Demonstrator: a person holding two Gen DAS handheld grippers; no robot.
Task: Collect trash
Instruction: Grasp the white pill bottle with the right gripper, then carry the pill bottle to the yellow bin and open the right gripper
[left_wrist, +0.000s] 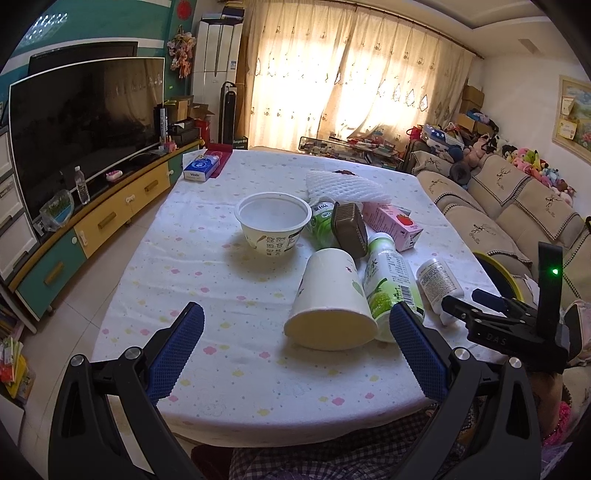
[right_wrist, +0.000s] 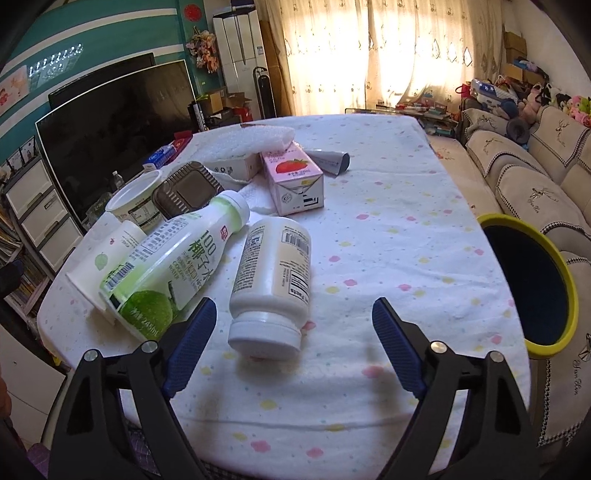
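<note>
White pill bottle (right_wrist: 271, 275), green bottle (right_wrist: 168, 266) beside

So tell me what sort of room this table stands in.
Most likely a home living room: a large dark flat-screen television on a yellow and teal cabinet, a beige cushioned sofa, and cream curtains over a bright window.

On the table (right_wrist: 388, 229) the trash bunches toward the left. Nearest lies the pill bottle (right_wrist: 271, 277) on its side, cap toward us. Just left of it, the coconut water bottle (right_wrist: 173, 262) leans across a tipped paper cup (left_wrist: 332, 299). Behind them a ridged tray (right_wrist: 186, 192) stands on edge, with the yogurt tub (left_wrist: 273, 223) upright to its left and the strawberry milk carton (right_wrist: 297, 181) to its right. Foam netting (left_wrist: 343, 186) lies farthest back. The bin (right_wrist: 532, 288) sits off the table's right edge, before the sofa (right_wrist: 535, 192).
</note>
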